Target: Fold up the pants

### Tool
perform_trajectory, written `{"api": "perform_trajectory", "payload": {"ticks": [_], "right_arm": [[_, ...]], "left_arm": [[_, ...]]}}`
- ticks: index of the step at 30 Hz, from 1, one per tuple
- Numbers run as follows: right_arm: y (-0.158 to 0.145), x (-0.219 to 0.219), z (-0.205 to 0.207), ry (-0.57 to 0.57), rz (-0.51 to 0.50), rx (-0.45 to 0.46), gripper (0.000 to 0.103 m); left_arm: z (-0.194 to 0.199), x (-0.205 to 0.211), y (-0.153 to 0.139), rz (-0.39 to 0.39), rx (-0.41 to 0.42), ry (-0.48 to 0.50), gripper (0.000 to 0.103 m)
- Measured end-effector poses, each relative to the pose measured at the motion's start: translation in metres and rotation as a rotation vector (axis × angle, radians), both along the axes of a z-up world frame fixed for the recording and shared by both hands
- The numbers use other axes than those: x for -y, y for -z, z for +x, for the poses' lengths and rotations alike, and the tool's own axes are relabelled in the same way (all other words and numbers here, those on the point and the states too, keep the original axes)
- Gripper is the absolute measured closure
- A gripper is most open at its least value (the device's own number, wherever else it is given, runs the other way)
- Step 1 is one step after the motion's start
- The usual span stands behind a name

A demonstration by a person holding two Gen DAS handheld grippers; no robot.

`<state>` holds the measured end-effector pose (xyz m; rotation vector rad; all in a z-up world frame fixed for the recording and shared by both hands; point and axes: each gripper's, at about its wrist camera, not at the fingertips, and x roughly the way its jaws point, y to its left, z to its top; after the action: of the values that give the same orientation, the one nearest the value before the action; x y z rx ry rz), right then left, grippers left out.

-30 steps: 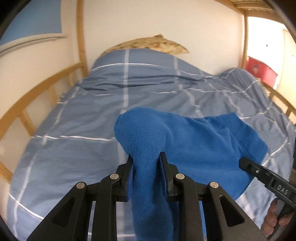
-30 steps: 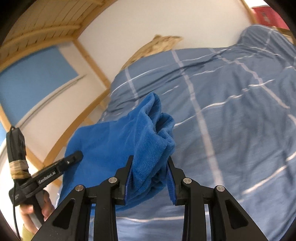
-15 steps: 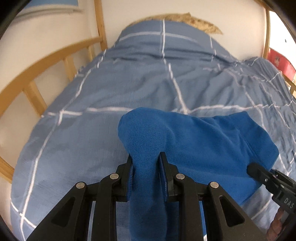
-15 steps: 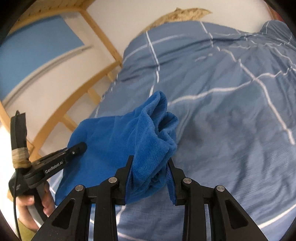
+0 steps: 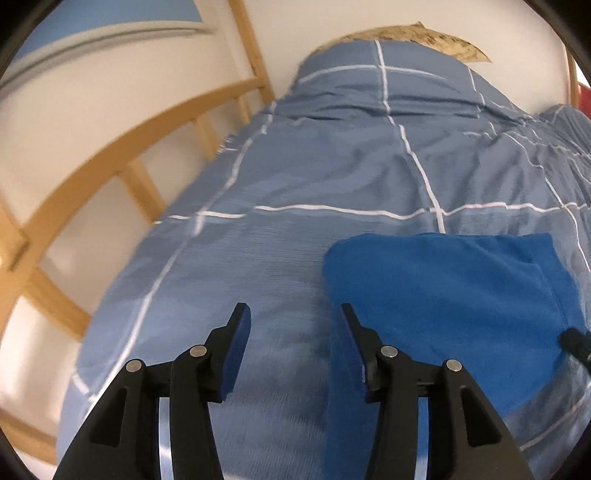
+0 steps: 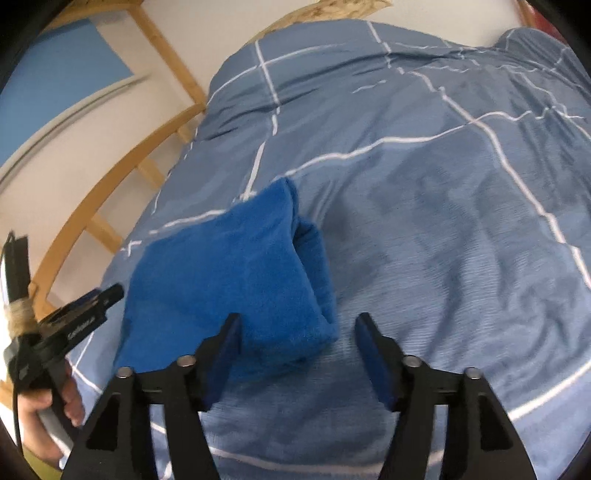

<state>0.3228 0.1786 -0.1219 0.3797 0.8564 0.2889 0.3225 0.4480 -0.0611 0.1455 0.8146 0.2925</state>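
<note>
The bright blue fleece pants [image 5: 443, 288] lie folded in a flat bundle on the blue checked duvet [image 5: 332, 177]. In the right wrist view the pants [image 6: 229, 280] sit just ahead and left of the fingers. My left gripper [image 5: 293, 332] is open and empty, with the pants' left edge beside its right finger. My right gripper [image 6: 299, 343] is open and empty, just behind the bundle's near right corner. The left gripper also shows at the left of the right wrist view [image 6: 92, 306], and the right gripper's tip shows at the right edge of the left wrist view [image 5: 576, 343].
A wooden bed rail [image 5: 122, 147] runs along the left side of the bed, by the white wall. A patterned pillow [image 5: 413, 35] lies at the head, partly under the duvet. The rail also shows in the right wrist view [image 6: 122, 166].
Both grippers have opened and let go of the pants. The pants have dropped from hanging in the jaws to lying folded on the duvet. Both grippers have pulled back a little.
</note>
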Motion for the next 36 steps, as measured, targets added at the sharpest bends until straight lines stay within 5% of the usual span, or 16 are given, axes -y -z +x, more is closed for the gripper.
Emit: {"api": "perform_trajectory", "payload": {"ticks": [9, 14, 25, 36], "right_arm": [[-0.068, 0.049, -0.044, 0.038, -0.162, 0.256, 0.02], [-0.109, 0.086, -0.079, -0.003, -0.26, 0.373, 0.009], [-0.157, 0.156, -0.16, -0.045, -0.326, 0.429, 0.008], [-0.169, 0.229, -0.234, -0.05, -0.332, 0.446, 0.008]], "left_arm": [[-0.092, 0.059, -0.056, 0.065, 0.092, 0.009, 0.032], [-0.145, 0.112, -0.08, 0.006, 0.134, 0.066, 0.021], [-0.219, 0.218, -0.117, -0.054, 0.27, 0.15, 0.01], [-0.282, 0.303, -0.13, -0.059, 0.335, 0.205, 0.005]]}}
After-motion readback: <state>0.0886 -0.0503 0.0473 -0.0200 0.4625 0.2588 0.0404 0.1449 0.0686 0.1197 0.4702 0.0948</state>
